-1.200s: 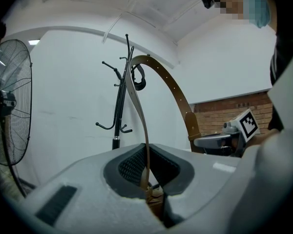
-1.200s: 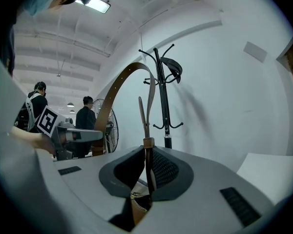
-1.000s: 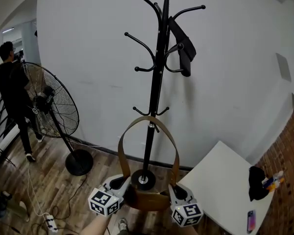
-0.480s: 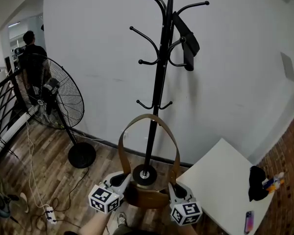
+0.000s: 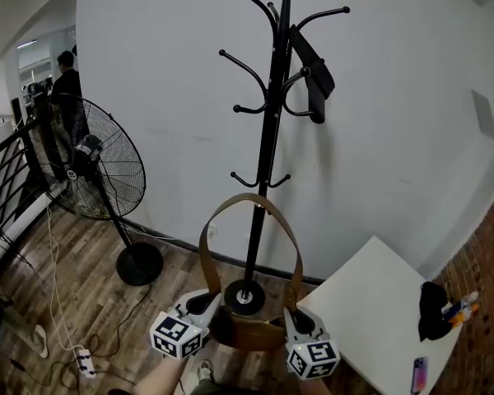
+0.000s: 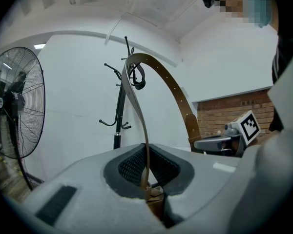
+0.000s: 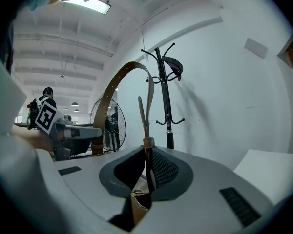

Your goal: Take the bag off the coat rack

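A brown bag [image 5: 247, 334] hangs low between my two grippers, in front of the black coat rack [image 5: 267, 155]. Its strap [image 5: 251, 197] arches up free, just below the rack's lowest hooks and touching none of them. My left gripper [image 5: 204, 304] is shut on the bag's left end where the strap [image 6: 136, 82] joins. My right gripper [image 5: 296, 319] is shut on the right end, by the zipper edge [image 7: 136, 196]. In each gripper view the bag's edge is pinched between the dark pads [image 6: 132, 167], [image 7: 161, 168].
A black item [image 5: 314, 72] hangs on an upper hook of the rack. A standing fan [image 5: 99, 167] is at the left, with a power strip [image 5: 84, 359] and cable on the wood floor. A white table [image 5: 379, 303] with a phone [image 5: 418, 373] stands at the right. A person [image 5: 66, 72] is far back left.
The grippers and bag keep their hold and place. The head view has swung a little, and the person at the back left has walked farther off behind the fan.
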Available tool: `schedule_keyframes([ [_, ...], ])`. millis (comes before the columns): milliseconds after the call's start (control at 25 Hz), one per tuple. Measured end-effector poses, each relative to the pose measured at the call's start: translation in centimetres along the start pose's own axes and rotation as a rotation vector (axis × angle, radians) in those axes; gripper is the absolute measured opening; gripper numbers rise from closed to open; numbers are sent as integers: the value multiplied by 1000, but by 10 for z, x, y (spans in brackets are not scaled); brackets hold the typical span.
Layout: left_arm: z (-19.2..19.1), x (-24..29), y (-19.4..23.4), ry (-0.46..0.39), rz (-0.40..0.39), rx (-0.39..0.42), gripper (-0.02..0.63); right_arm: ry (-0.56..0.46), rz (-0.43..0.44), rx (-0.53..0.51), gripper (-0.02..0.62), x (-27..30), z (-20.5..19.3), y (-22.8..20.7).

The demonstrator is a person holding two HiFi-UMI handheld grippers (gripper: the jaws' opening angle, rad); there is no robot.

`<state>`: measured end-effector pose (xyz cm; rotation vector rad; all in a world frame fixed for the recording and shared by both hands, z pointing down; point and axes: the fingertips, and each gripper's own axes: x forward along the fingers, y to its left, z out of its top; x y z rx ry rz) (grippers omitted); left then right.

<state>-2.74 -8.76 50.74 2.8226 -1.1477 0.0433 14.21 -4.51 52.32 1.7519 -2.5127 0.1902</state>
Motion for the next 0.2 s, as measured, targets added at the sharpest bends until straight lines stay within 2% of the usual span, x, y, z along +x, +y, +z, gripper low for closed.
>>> schedule_keyframes([
  [200, 2, 1, 2, -5, 1, 1, 18, 0, -1, -1, 35, 2, 0, 0],
])
